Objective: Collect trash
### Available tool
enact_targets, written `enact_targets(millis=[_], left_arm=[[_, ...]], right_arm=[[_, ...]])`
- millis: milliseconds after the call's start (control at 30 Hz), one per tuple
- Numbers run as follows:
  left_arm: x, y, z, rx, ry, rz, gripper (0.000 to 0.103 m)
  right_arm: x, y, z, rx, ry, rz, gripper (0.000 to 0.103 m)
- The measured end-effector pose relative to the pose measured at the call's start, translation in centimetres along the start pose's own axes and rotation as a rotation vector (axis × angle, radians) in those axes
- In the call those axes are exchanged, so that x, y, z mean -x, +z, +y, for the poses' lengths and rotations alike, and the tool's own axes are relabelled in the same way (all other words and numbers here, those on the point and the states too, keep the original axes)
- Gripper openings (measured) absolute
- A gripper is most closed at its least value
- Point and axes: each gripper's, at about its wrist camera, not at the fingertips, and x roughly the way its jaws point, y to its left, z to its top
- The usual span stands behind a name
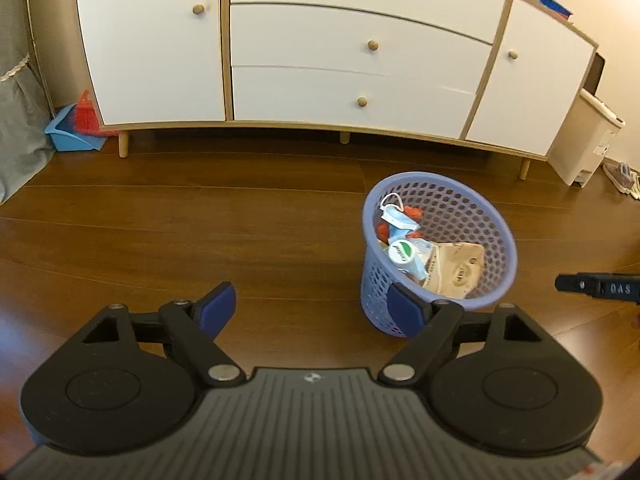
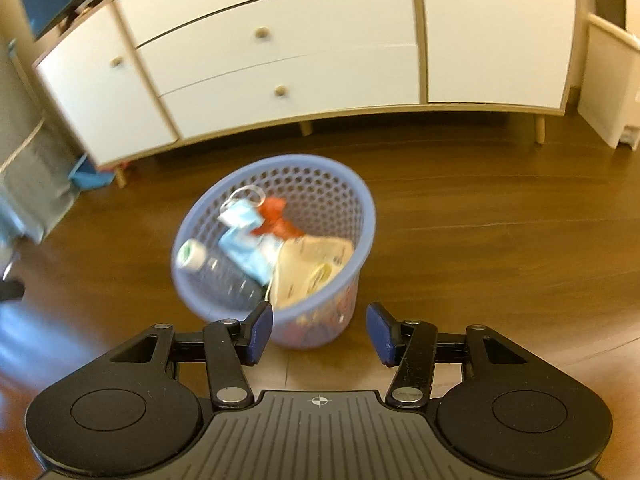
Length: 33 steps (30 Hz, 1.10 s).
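A lilac perforated basket (image 1: pixel 472 204) stands on the wooden floor, holding a face mask (image 1: pixel 398 216), a plastic bottle (image 1: pixel 402 255), a beige paper bag (image 1: pixel 456 268) and red scraps. My left gripper (image 1: pixel 312 310) is open and empty, to the basket's left, its right finger in front of the basket wall. In the blurred right wrist view the same basket (image 2: pixel 320 176) lies straight ahead. My right gripper (image 2: pixel 320 334) is open and empty, just above and in front of the basket's near side. A dark part of the other gripper (image 1: pixel 596 287) shows at the right edge.
A white sideboard with wooden knobs (image 1: pixel 304 52) runs along the wall behind the basket. A blue dustpan with a red brush (image 1: pixel 80 128) sits by its left leg. A white pedal bin (image 1: pixel 584 140) stands at the right, slippers (image 1: pixel 622 174) beside it. Grey fabric (image 1: pixel 16 120) hangs left.
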Motion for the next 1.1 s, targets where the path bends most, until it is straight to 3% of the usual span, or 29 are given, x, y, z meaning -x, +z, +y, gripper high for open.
enact_targets(millis=[233, 400, 633, 700, 733, 867, 967, 1100], left_arm=[[3.9, 0.6, -1.7, -0.017, -0.012, -0.063, 0.084], [6.3, 0.6, -3.0, -0.016, -0.025, -0.098, 0.09], [10.6, -0.6, -4.4, 0.001, -0.03, -0.168, 0.096], [11.7, -1.6, -4.7, 0.016, -0.03, -0.188, 0.099], [12.2, -2.2, -4.8, 0.024, -0.034, -0.196, 0.099], [13.4, -4.7, -5.6, 0.033, -0.032, -0.187, 0.1], [13.9, -6.7, -6.3, 0.004, -0.007, -0.179, 0.1], [14.6, -8.8, -7.2, -0.032, 0.015, -0.17, 0.1]], right_arm=[[7.9, -1.3, 1.1, 0.021, 0.009, -0.025, 0.05], [11.3, -1.8, 0.8, 0.005, -0.003, -0.059, 0.05], [17.0, -5.0, -1.1, -0.085, 0.047, -0.095, 0.05], [17.2, -5.5, -0.6, -0.109, 0.059, -0.1, 0.05], [17.0, -5.6, 1.9, -0.113, 0.062, -0.104, 0.05], [17.9, -7.1, 5.0, -0.088, 0.057, -0.108, 0.05], [18.5, -8.5, 4.6, -0.061, 0.046, -0.119, 0.05], [14.9, -9.4, 7.9, -0.044, 0.047, -0.113, 0.05]])
